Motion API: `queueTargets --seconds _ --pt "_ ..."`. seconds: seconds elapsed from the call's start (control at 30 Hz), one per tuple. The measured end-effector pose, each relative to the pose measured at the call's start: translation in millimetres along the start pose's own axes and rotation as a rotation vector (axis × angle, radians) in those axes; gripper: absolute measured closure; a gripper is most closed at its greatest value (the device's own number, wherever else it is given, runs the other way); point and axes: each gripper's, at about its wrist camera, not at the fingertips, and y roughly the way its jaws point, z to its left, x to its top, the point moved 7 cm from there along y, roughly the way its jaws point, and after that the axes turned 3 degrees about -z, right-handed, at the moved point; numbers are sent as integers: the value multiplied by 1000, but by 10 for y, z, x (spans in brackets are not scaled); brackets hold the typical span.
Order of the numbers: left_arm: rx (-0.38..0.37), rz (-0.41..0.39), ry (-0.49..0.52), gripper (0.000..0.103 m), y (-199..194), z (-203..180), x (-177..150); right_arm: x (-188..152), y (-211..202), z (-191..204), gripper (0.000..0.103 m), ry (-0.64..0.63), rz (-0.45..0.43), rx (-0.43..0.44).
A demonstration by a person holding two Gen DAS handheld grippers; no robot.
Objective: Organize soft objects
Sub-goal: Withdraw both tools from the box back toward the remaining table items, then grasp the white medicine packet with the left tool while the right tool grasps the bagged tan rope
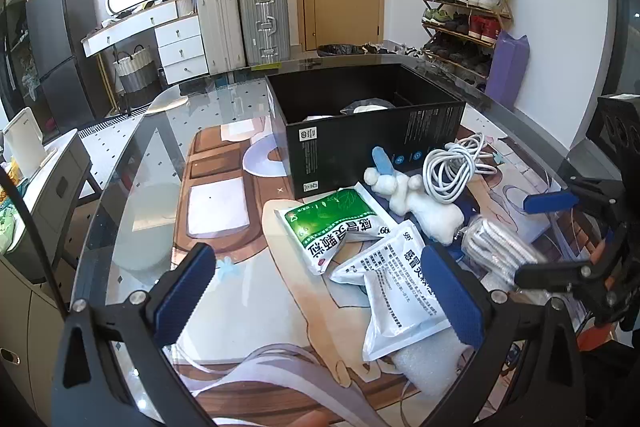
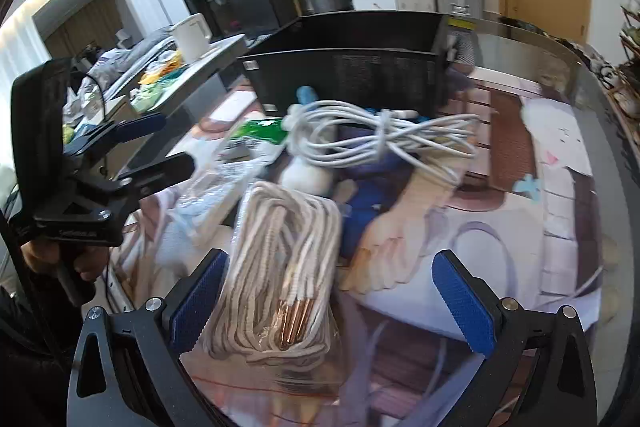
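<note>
While its ribbed blue pads (image 2: 192, 307) are spread wide, nothing is gripped by the right gripper (image 2: 330, 301); a clear bag of braided cream cord (image 2: 276, 267) with copper tips lies between them. Left gripper (image 1: 320, 291) likewise splayed, empty, over crinkled white medicine sachets (image 1: 400, 291). Beyond: fuzzy white plush (image 1: 416, 199), coiled white cable (image 1: 452, 167), rigid black box (image 1: 360, 131).

"999" on green sachet (image 1: 335, 227), white sachet (image 1: 404, 283)

Suitcases (image 1: 244, 19) (stacked) stand beside a shoe rack (image 1: 466, 11).
</note>
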Motion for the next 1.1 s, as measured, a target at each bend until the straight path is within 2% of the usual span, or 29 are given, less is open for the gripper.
queueTargets --seconds 0.3,0.47,0.63,0.9,1.1 --pt "-12 34 2 0 59 -40 -62 11 48 -238 1 9 13 -111" --pt "-31 67 -1 0 119 -101 -110 -5 -45 -230 1 -21 4 -104" --pt "-78 100 -45 0 164 -161 -111 -74 -102 -200 1 -41 11 -104" --pt "-49 143 -32 0 288 -266 -165 -182 -70 -98 1 -98 31 -98" --pt "-66 152 -50 0 283 -214 -176 -216 -9 -66 1 -124 46 -118"
